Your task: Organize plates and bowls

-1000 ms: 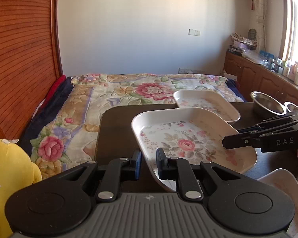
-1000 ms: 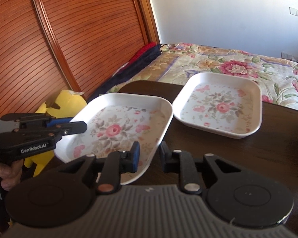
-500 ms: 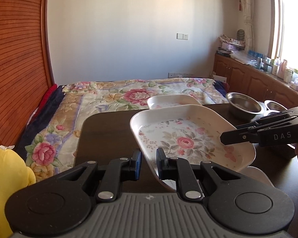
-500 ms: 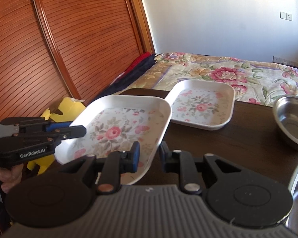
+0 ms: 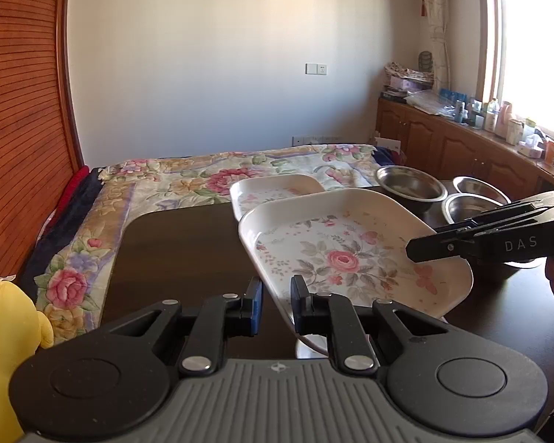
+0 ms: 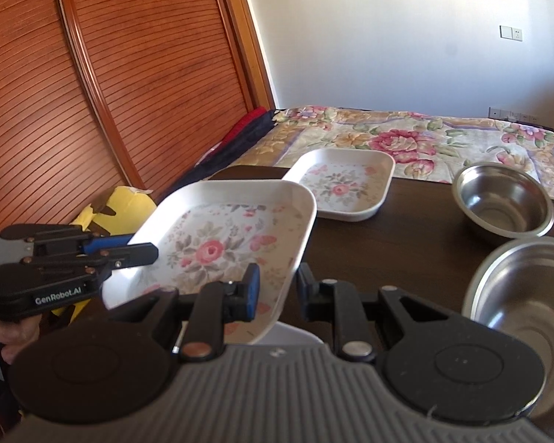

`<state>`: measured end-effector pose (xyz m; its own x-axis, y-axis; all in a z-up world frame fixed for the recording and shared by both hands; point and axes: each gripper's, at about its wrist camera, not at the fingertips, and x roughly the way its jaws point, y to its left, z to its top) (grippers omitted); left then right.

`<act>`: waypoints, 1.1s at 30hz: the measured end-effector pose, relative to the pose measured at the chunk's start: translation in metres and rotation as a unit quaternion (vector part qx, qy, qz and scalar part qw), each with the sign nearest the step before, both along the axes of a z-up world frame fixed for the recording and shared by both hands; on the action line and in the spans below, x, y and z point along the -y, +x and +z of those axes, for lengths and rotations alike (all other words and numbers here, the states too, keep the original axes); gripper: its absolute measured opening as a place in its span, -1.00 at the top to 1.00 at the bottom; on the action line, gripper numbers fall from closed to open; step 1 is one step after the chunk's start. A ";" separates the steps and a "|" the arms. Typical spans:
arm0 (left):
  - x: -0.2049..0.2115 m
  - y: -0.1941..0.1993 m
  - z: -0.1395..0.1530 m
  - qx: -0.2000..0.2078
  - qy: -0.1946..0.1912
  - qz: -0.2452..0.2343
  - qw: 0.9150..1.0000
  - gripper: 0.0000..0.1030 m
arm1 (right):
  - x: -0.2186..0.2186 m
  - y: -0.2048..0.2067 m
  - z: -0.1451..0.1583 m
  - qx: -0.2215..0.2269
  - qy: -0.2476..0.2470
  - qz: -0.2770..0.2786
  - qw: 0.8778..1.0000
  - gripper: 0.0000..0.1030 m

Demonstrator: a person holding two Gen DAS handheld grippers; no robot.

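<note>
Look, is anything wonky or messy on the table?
Nothing is spilled or broken. The only odd thing is the flowered tray: it hangs tilted above the table, pinched at opposite rims by the left hand-held gripper and right hand-held gripper.

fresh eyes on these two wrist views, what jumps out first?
The floral tray, held off the dark table with both grippers' jaws shut on opposite rims: left gripper near, right gripper opposite. Behind it, a second floral tray lies at the table's far edge by the flowered bed. Steel bowls sit to the right.
</note>
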<state>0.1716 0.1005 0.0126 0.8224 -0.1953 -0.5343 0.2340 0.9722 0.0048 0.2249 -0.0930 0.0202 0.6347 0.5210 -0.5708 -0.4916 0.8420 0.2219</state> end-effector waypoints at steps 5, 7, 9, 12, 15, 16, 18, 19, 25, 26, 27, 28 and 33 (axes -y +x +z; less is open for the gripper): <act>0.012 -0.014 0.000 0.000 0.001 -0.008 1.000 0.66 | 0.009 -0.012 0.000 0.000 -0.001 -0.007 1.000 0.54; 0.015 -0.019 -0.001 -0.001 0.001 -0.010 1.000 0.66 | 0.014 -0.017 0.000 0.000 0.000 -0.009 1.000 0.54; 0.019 -0.024 -0.001 -0.001 0.001 -0.012 1.000 0.66 | 0.017 -0.021 0.000 0.001 -0.001 -0.010 1.000 0.54; 0.022 -0.032 -0.002 -0.002 0.001 -0.016 1.000 0.66 | 0.021 -0.029 -0.002 0.002 -0.003 -0.013 1.000 0.54; 0.025 -0.039 -0.003 -0.004 -0.001 -0.021 1.000 0.66 | 0.026 -0.036 -0.002 0.002 -0.002 -0.014 1.000 0.54; 0.026 -0.040 -0.003 -0.005 -0.002 -0.023 1.000 0.66 | 0.027 -0.039 -0.003 0.002 -0.001 -0.015 1.000 0.54; 0.028 -0.044 -0.005 -0.008 -0.002 -0.025 1.000 0.66 | 0.031 -0.043 -0.005 0.001 0.003 -0.017 1.000 0.54; 0.030 -0.046 -0.007 -0.009 -0.002 -0.026 1.000 0.66 | 0.032 -0.045 -0.006 0.000 0.005 -0.018 1.000 0.54; 0.029 -0.050 -0.019 -0.022 -0.004 -0.024 0.999 0.66 | 0.038 -0.055 -0.014 -0.001 0.011 -0.019 1.000 0.54; 0.029 -0.050 -0.021 -0.024 -0.004 -0.023 0.999 0.66 | 0.039 -0.057 -0.015 -0.001 0.011 -0.018 1.000 0.54; 0.029 -0.050 -0.023 -0.026 -0.004 -0.021 0.999 0.66 | 0.038 -0.058 -0.017 -0.001 0.011 -0.017 1.000 0.54; 0.029 -0.050 -0.024 -0.027 -0.004 -0.020 0.999 0.66 | 0.038 -0.059 -0.018 -0.002 0.010 -0.016 1.000 0.54; 0.027 -0.048 -0.029 -0.034 -0.007 -0.017 0.999 0.66 | 0.036 -0.064 -0.025 -0.004 0.008 -0.013 1.000 0.54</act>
